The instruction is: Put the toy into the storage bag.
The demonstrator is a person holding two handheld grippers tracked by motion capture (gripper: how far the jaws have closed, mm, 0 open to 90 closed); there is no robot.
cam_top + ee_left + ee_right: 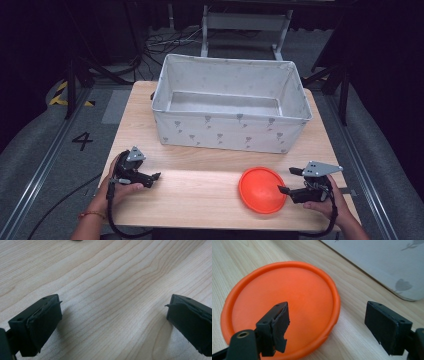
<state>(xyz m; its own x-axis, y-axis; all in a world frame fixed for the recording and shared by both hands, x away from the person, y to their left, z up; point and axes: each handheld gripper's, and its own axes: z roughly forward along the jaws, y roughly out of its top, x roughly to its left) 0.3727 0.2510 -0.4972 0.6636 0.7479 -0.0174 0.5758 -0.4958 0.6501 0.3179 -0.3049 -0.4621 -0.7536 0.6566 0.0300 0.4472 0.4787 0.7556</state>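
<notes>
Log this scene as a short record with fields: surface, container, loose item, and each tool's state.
surface: wooden table
container: white fabric bin, open top, at the table's far side
loose item: orange disc, flat on the table, near the right tool
left tool: open, over bare wood
right tool: open, one jaw over the disc's rim

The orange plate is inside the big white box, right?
No. The orange plate lies on the wooden table, in front of the big white box, near the right tool. The high view shows it.
</notes>
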